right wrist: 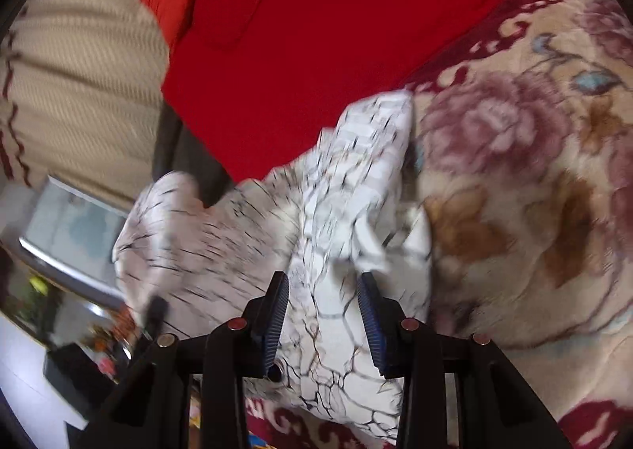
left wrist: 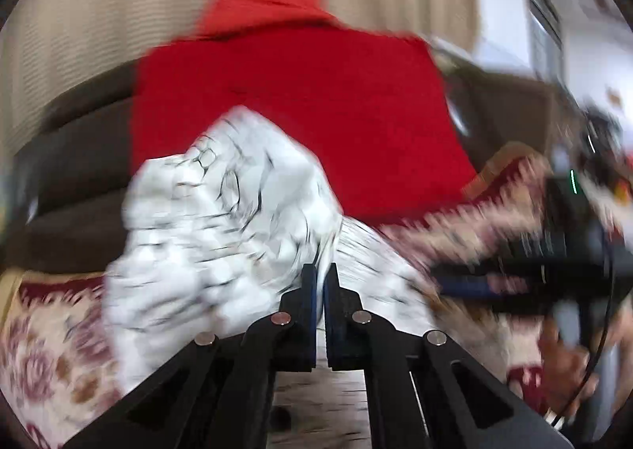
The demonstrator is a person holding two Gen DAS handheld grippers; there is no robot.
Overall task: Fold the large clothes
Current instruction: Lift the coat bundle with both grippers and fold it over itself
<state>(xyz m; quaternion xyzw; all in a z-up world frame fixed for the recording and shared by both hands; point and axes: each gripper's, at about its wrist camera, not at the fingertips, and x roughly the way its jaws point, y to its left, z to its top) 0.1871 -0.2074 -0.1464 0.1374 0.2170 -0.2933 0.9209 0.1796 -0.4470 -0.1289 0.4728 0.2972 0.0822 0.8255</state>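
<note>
The white garment (left wrist: 221, 211), printed with thin dark crackle lines, is bunched and lifted off the flowered blanket (right wrist: 514, 192) that covers the bed, hanging in a crumpled mass in front of a red cloth (left wrist: 296, 93) spread further back. The step in hand looks like gathering or opening out the piece before any real fold is laid: nothing about it lies flat yet, so the task seems early. The left hand-held gripper (left wrist: 320, 279) has its fingers pressed together with a thin edge of the white fabric pinched between the blue pads. The right hand-held gripper (right wrist: 322, 290) has its fingers apart with a band of the same garment running between them; the blur makes it hard to say whether the pads actually press on the cloth, and it may only be draped through. Next, the two grips should part along one edge to pull the fabric taut, which first needs a firm hold on the right side, then the piece lowered flat onto the blanket. Both grippers point forward and somewhat downward at the bed, and in the left wrist view the right one appears at the right edge.
</note>
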